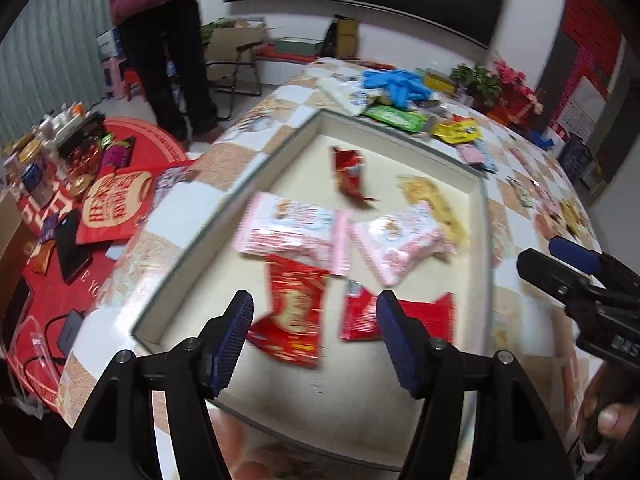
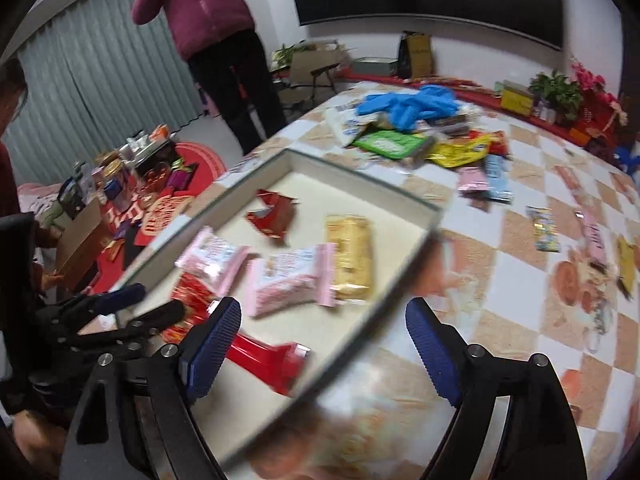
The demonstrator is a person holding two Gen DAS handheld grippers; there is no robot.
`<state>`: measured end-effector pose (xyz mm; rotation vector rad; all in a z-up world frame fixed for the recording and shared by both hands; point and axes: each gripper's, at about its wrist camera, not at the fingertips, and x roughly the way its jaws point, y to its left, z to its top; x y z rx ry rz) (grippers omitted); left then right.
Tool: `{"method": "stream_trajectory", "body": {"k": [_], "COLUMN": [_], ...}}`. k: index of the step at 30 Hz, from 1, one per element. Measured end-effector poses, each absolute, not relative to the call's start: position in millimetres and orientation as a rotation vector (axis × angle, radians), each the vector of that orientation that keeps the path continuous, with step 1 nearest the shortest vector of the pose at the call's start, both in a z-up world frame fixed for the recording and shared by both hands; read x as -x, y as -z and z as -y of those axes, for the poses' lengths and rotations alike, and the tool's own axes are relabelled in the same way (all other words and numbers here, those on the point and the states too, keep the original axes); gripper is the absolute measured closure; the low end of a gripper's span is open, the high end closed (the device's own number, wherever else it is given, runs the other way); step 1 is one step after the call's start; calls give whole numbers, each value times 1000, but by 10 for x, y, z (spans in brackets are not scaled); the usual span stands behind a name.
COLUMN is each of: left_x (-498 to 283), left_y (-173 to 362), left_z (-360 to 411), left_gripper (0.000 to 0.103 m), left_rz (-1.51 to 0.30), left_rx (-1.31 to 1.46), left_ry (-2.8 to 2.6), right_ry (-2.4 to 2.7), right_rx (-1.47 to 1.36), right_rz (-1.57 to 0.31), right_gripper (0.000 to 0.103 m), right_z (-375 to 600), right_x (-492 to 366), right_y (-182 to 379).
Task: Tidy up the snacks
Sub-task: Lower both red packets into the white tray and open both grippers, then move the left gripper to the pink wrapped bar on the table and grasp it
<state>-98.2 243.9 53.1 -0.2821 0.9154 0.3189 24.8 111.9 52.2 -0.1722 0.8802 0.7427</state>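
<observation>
A shallow cream box (image 1: pixel 478 216) (image 2: pixel 256 178) lies on a checkered table and holds several snack packets: two pink ones (image 1: pixel 296 234) (image 2: pixel 292 280), a yellow one (image 1: pixel 432 204) (image 2: pixel 352 252), and red ones (image 1: pixel 296 312) (image 2: pixel 272 212). My left gripper (image 1: pixel 314 340) is open and empty above the box's near end. My right gripper (image 2: pixel 324 352) is open and empty over the box's near right rim. It shows at the right edge of the left wrist view (image 1: pixel 576 276). Loose snacks (image 2: pixel 456 152) lie beyond the box.
Blue gloves (image 2: pixel 408 106) and a green packet (image 2: pixel 390 144) lie at the table's far side. More small packets (image 2: pixel 546 228) are scattered at right. A person in a purple jacket (image 2: pixel 216 12) stands at left by a red mat with jars (image 1: pixel 60 152).
</observation>
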Motion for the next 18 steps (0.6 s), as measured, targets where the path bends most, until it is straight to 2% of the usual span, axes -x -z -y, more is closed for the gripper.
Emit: {"method": "stream_trajectory", "body": {"k": [7,13,14,15,18], "left_x": [776,479,431,361,213], "left_y": [-591,-342,-293,-242,-166], "left_z": [-1327,-409,-305,-221,-142], "left_gripper": [31,30,30,30,30], "left_rz": [-939,-994,-1000,-1004,-994], "left_rx": [128,16,2,-9,-9], "left_ry": [-109,30,35,35,38], "right_ry": [-488,-251,-236,-208,-176], "right_rx": [205,242,235,227,197], "right_rz": [-905,-943,-939,-931,-929], "right_gripper": [17,17,13,5,2], "right_z": [-77,824,944,1049,1248], "right_x": [-447,-588,-599,-605,-649], "right_y": [-248,10,23,18,24]}}
